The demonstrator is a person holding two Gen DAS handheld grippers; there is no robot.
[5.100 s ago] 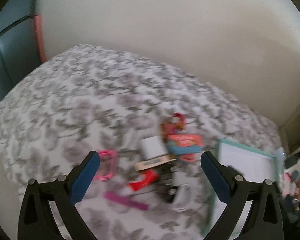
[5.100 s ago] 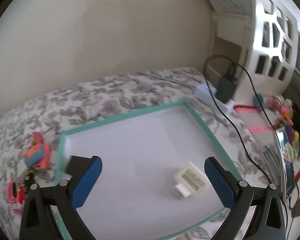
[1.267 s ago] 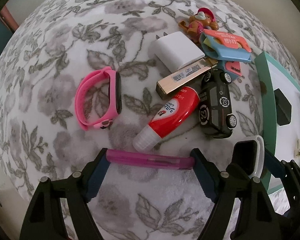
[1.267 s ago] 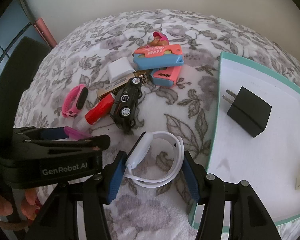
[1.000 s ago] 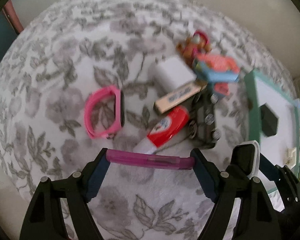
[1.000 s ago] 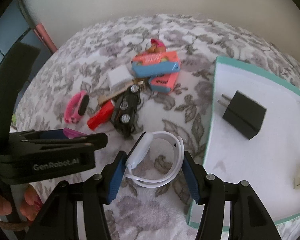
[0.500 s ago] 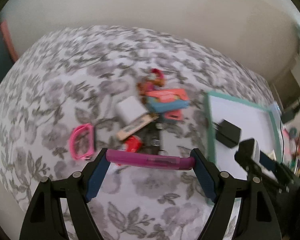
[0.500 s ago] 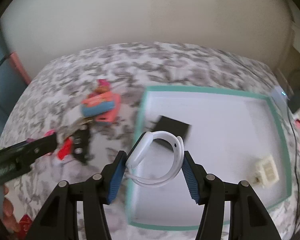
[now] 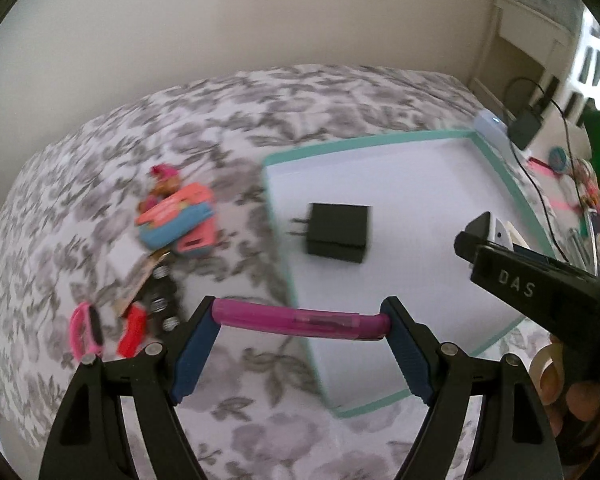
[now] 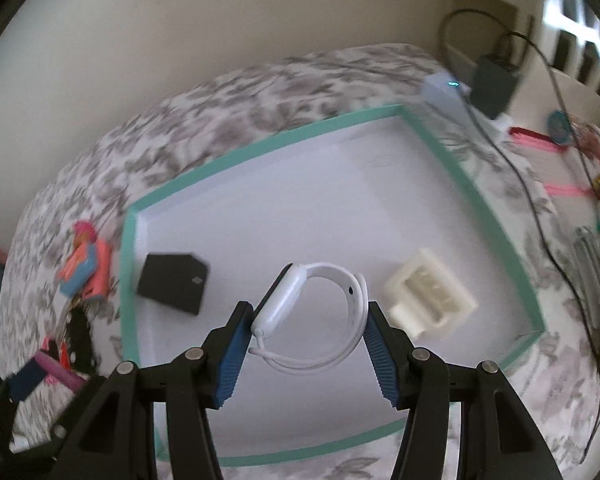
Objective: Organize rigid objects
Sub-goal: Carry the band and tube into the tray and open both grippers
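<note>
- You are in the carrying step: both loads are lifted and on their way to the shallow white tray with the teal rim (image 10: 268,142), which lies on the bed with the grey floral cover (image 9: 228,100).
- Your left gripper (image 9: 300,336) has its fingers clamped end to end on the translucent magenta pen (image 9: 300,319). It hangs over the tray's near left rim, part over the bedcover.
- Your right gripper (image 10: 306,332) grips the white silicone smartwatch with a looped band (image 10: 316,312); its fingers press on the watch body and the band. It hovers above the tray floor, between the black plug-in charger block (image 10: 172,280) and the cream plastic connector piece (image 10: 430,300).
- Next, I judge, you lower the watch into that bare gap and only then spread the fingers, so it neither drops nor knocks its neighbours.
- The pen needs to travel further in over the rim before release; a bare strip in front of the charger looks suitable.
- The pile of coloured toys and gadgets (image 9: 176,216) left of the tray awaits sorting.
</note>
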